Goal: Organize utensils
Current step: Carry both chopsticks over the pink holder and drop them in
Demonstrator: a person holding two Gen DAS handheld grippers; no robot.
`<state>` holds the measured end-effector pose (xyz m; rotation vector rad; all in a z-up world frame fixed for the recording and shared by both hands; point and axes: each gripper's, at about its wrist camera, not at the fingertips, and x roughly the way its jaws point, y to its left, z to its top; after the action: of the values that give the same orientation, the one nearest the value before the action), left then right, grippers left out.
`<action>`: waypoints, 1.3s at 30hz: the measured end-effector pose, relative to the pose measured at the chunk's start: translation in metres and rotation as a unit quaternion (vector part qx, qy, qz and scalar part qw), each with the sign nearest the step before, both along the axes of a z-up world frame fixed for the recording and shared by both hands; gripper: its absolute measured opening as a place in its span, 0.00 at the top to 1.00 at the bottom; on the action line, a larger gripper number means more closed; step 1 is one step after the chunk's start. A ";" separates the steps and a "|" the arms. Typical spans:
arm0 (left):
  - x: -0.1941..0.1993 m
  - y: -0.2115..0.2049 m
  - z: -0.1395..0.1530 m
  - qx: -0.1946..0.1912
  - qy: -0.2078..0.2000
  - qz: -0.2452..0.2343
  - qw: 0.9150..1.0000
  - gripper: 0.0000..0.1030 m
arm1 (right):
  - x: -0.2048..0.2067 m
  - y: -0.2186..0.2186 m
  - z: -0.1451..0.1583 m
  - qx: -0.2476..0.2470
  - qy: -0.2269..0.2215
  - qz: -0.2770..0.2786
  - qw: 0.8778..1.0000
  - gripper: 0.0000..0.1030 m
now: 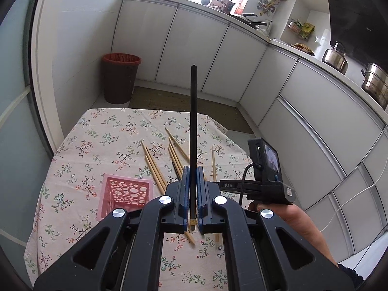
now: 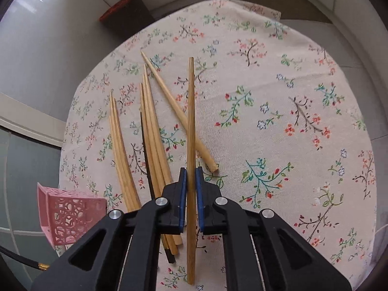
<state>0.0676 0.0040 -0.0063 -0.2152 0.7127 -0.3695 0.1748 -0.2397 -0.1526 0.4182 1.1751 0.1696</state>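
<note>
Sitting empty on floral tablecloth (image 1: 101, 131), pink holder (image 1: 126, 194), chopsticks (image 2: 150, 131) beside.

Black chopstick (image 1: 193, 121), tan chopstick (image 2: 190, 145), pink holder (image 1: 126, 194), floral cream tablecloth (image 2: 278, 97), red-rimmed brown bin (image 1: 120, 77)

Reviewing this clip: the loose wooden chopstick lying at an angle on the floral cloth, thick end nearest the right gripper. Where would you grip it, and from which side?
Probably at the thick end of the angled chopstick, coming from above with the jaws across its width. That butt end lies clear on the tablecloth, while farther along it runs under the chopstick held in the right gripper, toward the bundle.
</note>
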 end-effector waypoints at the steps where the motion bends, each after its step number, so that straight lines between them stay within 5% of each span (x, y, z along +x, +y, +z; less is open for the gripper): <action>1: -0.001 0.002 0.002 -0.002 -0.004 -0.001 1.000 0.96 | -0.002 -0.005 0.011 0.001 -0.018 -0.002 1.000 0.93; 10: -0.013 0.030 0.035 -0.038 -0.058 0.008 0.998 0.96 | -0.037 -0.012 0.104 -0.004 -0.222 -0.023 0.975 0.93; 20: -0.017 0.068 0.054 -0.019 -0.117 0.077 0.990 0.96 | -0.064 0.009 0.146 0.009 -0.333 -0.003 0.943 0.93; 28: 0.003 0.077 0.033 0.013 -0.093 0.101 0.991 0.96 | -0.071 0.044 0.157 0.035 -0.370 0.039 0.928 0.93; 39: 0.037 0.067 -0.017 0.061 0.017 0.058 0.996 0.96 | -0.074 0.088 0.147 0.061 -0.390 0.053 0.917 0.93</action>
<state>0.1042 0.0713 -0.0237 -0.1475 0.7508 -0.2104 0.1008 -0.1520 -0.0054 0.3443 0.3971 0.4602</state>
